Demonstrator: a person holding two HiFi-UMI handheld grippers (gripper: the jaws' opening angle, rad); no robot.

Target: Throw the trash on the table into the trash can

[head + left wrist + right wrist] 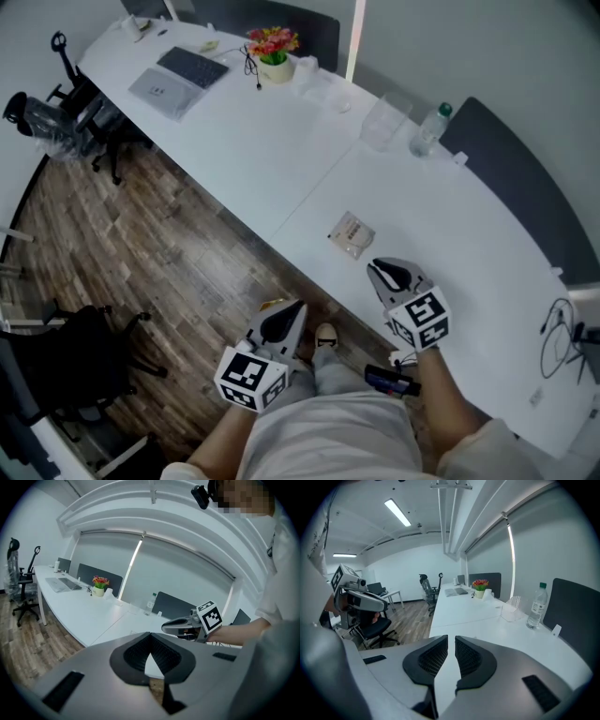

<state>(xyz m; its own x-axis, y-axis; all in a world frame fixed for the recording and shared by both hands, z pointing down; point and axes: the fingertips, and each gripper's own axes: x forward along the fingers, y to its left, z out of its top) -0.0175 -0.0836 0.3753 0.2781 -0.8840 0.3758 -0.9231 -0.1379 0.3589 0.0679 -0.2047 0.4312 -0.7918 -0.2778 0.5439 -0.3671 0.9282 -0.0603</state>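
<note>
The crumpled wrapper (352, 234) lay on the white tabletop (281, 159), close to its front edge. I had the right gripper (382, 272) just beside the wrapper on my side, over the tabletop and apart from it, fingers nearly together with a thin slit and nothing between them. The left gripper (292, 311) hung further from the wrapper, off the edge above the wood floor (141, 244), fingers closed and empty. Well beyond the wrapper stood a water bottle (429, 129).

White table (281, 150), brown wood-grain floor (141, 253), red and yellow flowers (272, 41), tan wrapper (352, 234), green bottle cap (444, 110)
</note>
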